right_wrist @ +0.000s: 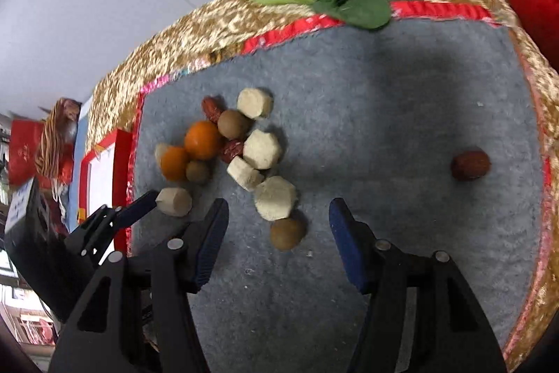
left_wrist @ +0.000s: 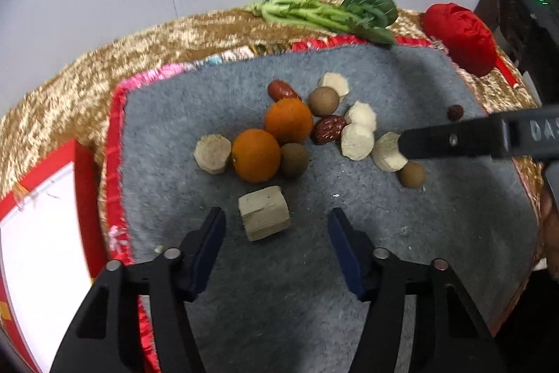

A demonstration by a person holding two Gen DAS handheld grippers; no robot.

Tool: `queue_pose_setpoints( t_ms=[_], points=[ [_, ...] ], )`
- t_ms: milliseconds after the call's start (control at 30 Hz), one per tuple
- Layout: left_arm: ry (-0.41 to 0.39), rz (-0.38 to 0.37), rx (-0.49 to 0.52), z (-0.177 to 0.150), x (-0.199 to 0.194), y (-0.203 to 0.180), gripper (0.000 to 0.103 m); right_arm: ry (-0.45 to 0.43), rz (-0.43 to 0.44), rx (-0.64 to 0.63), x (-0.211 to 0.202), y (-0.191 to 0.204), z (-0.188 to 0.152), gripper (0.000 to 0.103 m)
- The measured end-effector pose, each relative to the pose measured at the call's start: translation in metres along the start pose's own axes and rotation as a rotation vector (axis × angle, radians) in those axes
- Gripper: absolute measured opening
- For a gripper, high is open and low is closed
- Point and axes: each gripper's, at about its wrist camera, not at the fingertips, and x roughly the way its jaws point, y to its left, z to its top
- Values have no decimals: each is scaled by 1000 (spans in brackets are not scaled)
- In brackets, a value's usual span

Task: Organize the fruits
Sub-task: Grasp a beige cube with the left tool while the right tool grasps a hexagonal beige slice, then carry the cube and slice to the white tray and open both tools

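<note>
Fruits and beige chunks lie clustered on a grey felt mat (left_wrist: 401,240): two oranges (left_wrist: 256,155) (left_wrist: 289,121), red dates (left_wrist: 328,130), brown longans (left_wrist: 323,100) and several pale chunks (left_wrist: 356,140). My left gripper (left_wrist: 277,219) is open, with a beige chunk (left_wrist: 264,212) lying between its fingertips, untouched. My right gripper (right_wrist: 277,212) is also open, with a longan (right_wrist: 287,233) on the mat between its fingers and a pale chunk (right_wrist: 275,198) just beyond. One date (right_wrist: 470,165) lies alone at the right. A right gripper finger (left_wrist: 454,140) reaches in over a chunk.
Leafy greens (left_wrist: 332,13) lie at the mat's far edge on a gold sequined cloth (left_wrist: 104,65). A red cloth bundle (left_wrist: 461,37) sits at the far right. A red box with a white inside (left_wrist: 42,233) stands left of the mat. The mat's right half is mostly bare.
</note>
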Motion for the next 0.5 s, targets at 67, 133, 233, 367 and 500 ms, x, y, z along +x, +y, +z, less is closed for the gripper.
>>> queue_pose_setpoints(
  t_ms=[67, 133, 233, 367, 500],
  points=[
    [17, 13, -6, -1, 8, 0, 51, -2, -28, -48, 9, 13, 1, 62],
    [11, 14, -4, -4, 10, 1, 49, -2, -73, -99, 17, 23, 2, 59],
    [-15, 0, -13, -3, 8, 6, 31, -13, -197, -145, 32, 28, 1, 43],
    [-23, -38, -72, -3, 7, 16, 26, -30, -281, -220, 33, 33, -5, 30],
    [-44, -19, -82, -4, 1, 15, 25, -45, -263, -212, 25, 27, -8, 30]
  ],
)
